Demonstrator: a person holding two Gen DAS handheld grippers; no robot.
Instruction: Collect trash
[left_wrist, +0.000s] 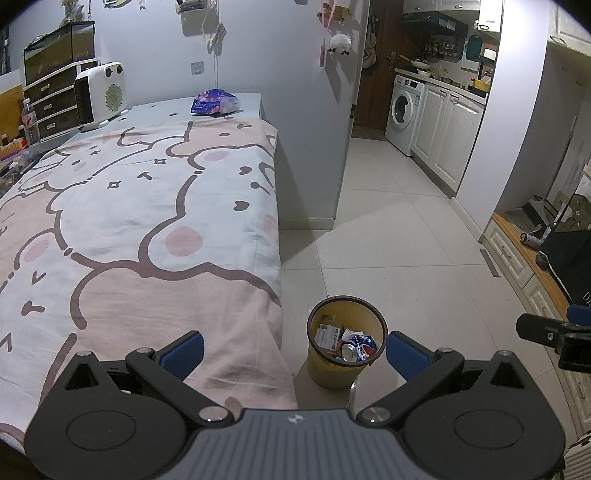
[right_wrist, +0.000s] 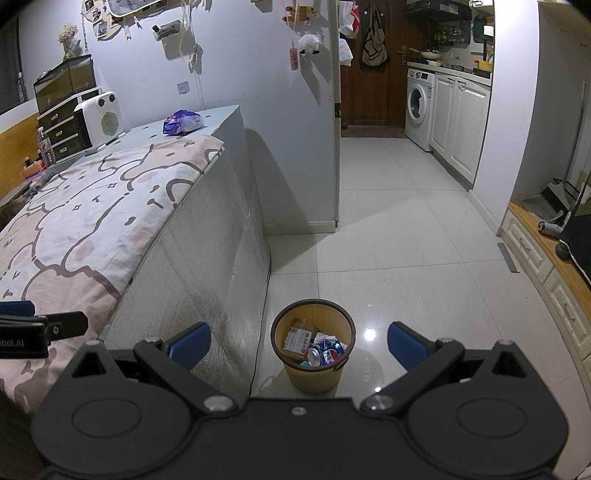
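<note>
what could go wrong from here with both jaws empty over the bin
1. The trash bin stands close beside the bed; a low sweep by either gripper might tip it and spill the crushed can.
2. The left gripper and right gripper hover near each other and could collide.
3. The glossy floor tiles may let the bin slide.

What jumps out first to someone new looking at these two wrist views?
The small round yellow wastebasket on the pale tiled floor beside the bed, holding a crushed blue drink can and paper scraps. Next, the pink-and-white cartoon-print bedspread filling the left side. Both the left gripper and right gripper are open and empty, framing the basket.
</note>
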